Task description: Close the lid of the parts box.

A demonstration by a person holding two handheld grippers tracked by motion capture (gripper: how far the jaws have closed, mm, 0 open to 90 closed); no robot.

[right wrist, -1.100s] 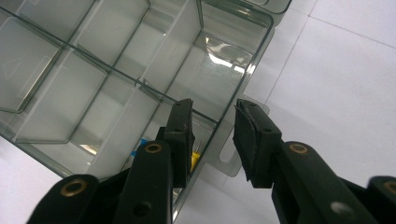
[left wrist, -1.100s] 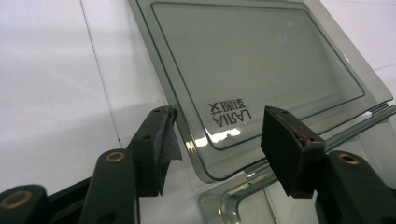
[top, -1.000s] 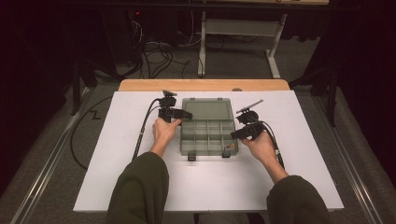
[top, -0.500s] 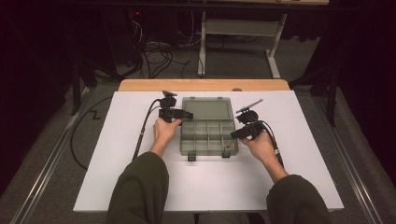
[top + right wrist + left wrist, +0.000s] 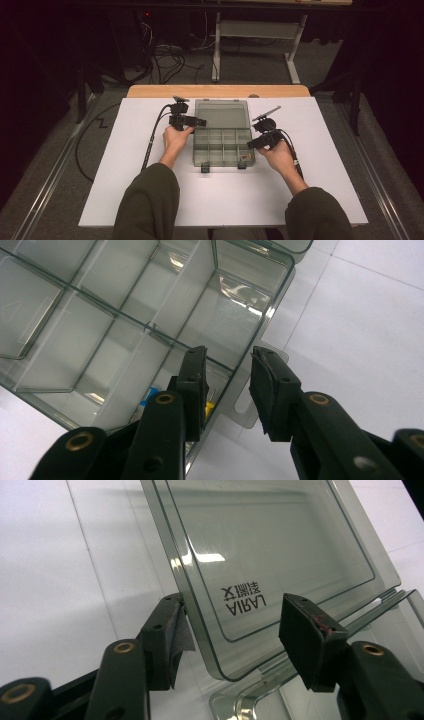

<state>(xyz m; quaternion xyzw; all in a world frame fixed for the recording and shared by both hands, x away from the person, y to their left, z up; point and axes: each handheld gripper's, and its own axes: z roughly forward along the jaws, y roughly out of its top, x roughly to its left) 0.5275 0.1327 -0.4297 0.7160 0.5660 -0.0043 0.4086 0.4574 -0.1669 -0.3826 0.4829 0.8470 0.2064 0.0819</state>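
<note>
At frame centre, the right gripper (image 5: 227, 390) jaws straddle the organizer box (image 5: 222, 145) wall to steady it, apparently unclamped, while the left gripper (image 5: 230, 630) jaws, just closing a little, bracket the raised lid (image 5: 260, 555) ungripped.

A lab or recording room: black curtains (image 5: 45, 60) close in a white surface (image 5: 125, 165), loose cables (image 5: 167, 57) lie on grey carpet (image 5: 250, 67), and a metal frame (image 5: 295, 55) stands beyond its far edge.

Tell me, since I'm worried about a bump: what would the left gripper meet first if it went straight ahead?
Most likely the open clear lid of the organizer box: the left gripper straddles its near corner already, though depth is hard to judge.
</note>
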